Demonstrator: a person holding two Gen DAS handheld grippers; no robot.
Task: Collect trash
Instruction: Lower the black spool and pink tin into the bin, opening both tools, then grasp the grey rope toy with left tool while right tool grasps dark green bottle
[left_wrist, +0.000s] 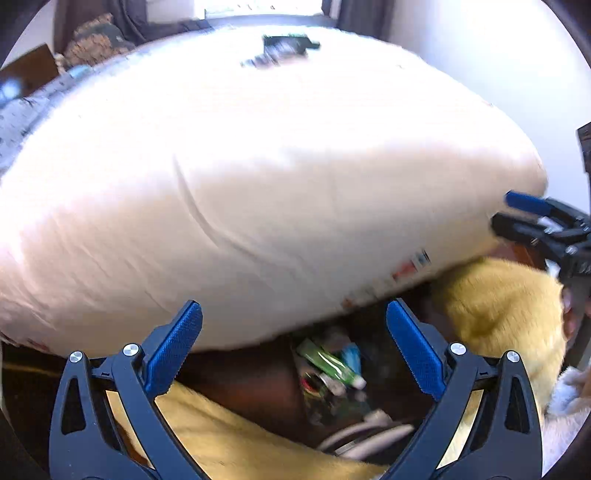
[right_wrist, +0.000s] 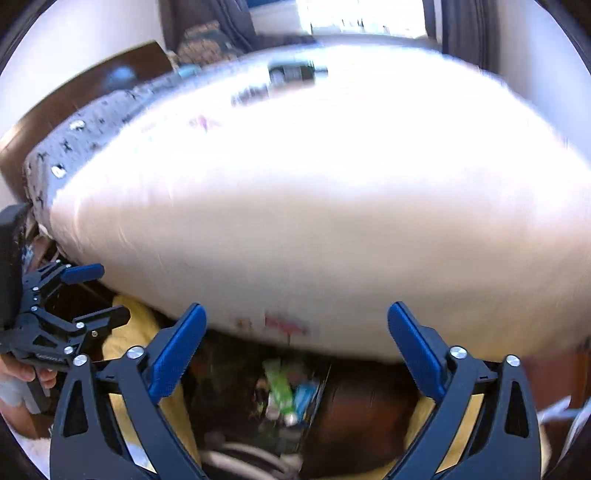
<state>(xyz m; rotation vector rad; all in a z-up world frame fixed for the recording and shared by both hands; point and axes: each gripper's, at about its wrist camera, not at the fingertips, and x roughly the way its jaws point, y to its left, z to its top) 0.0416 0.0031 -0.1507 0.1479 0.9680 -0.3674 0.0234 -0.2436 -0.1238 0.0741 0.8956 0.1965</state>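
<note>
- Left gripper (left_wrist: 293, 347) was spread wide with nothing between the blue pads (left_wrist: 173, 347); it hung just above the gap under the bed edge.
- Right gripper (right_wrist: 295, 349) was the same: fingers apart, nothing held. Each one also showed at the edge of the other's view, jaws apart there too.
- Both pointed down at the trash (left_wrist: 332, 365), a small cluster of wrappers: a green packet (right_wrist: 279, 387) with a blue one just beside it, on a dark brown surface (left_wrist: 258, 384).
- The cluster sat low and between the fingers in both views, just under the overhang of the big white mattress (left_wrist: 258, 177).
- Yellow fabric (left_wrist: 498, 306) lay on both sides of the cluster. Pale cords or tubing (left_wrist: 369, 432) lay nearer the cameras.
- Judgement: this was the approach, no grasp made so far.
- To do it well: use one gripper only, come in low under the mattress edge, straddle the green packet with both pads and close on the packet alone.
- Risks: snagging the yellow fabric or the cords; thin wrappers slipping out of a shallow pinch.
- Both frames were motion-blurred, so I couldn't count the pieces or tell what else was in the pile.
- Containers: no bin or bag visible in either view, so I couldn't tell where the trash was meant to go.
- Dark items (left_wrist: 288, 48) lay on top of the mattress, well away; too blurred to identify.
</note>
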